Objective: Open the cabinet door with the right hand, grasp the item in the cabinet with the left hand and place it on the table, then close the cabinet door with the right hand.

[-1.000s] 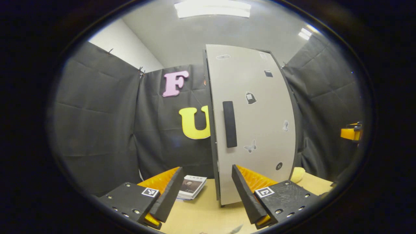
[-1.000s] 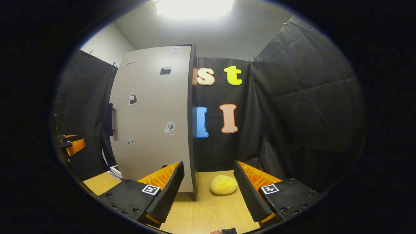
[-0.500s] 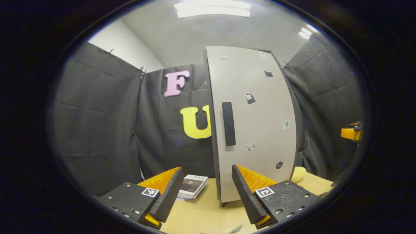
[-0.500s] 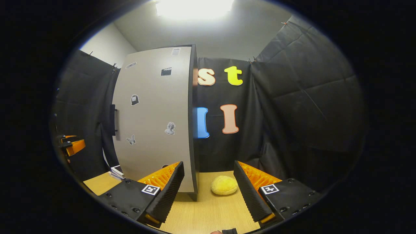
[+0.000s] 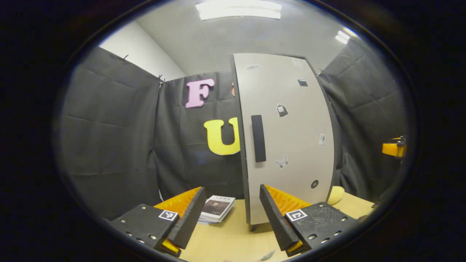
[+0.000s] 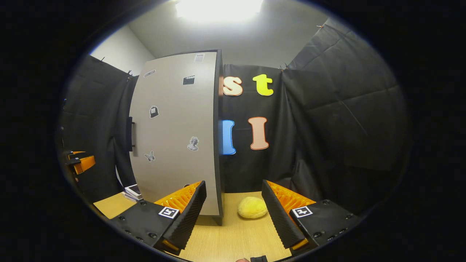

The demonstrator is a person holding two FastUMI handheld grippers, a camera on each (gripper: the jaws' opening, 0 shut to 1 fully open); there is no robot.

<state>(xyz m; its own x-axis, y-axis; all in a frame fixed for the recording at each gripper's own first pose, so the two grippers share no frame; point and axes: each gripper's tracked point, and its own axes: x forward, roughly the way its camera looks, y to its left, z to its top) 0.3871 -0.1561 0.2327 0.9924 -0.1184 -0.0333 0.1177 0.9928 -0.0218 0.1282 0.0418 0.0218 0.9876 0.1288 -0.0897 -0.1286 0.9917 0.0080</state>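
We held both the left gripper [image 5: 230, 214] and right gripper [image 6: 234, 214] with jaws open, gripping nothing. The cabinet door [image 5: 287, 134] stood closed at frame centre. A yellow item [image 6: 252, 207] lay on the tabletop [image 6: 233, 240].

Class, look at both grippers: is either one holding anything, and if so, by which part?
Nothing is held. The left gripper and the right gripper are both open with bare gaps, short of the cabinet door.

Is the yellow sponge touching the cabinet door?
Apart. In the right gripper view the yellow sponge lies on the table, and a strip of bare tabletop shows between it and the edge of the cabinet door.
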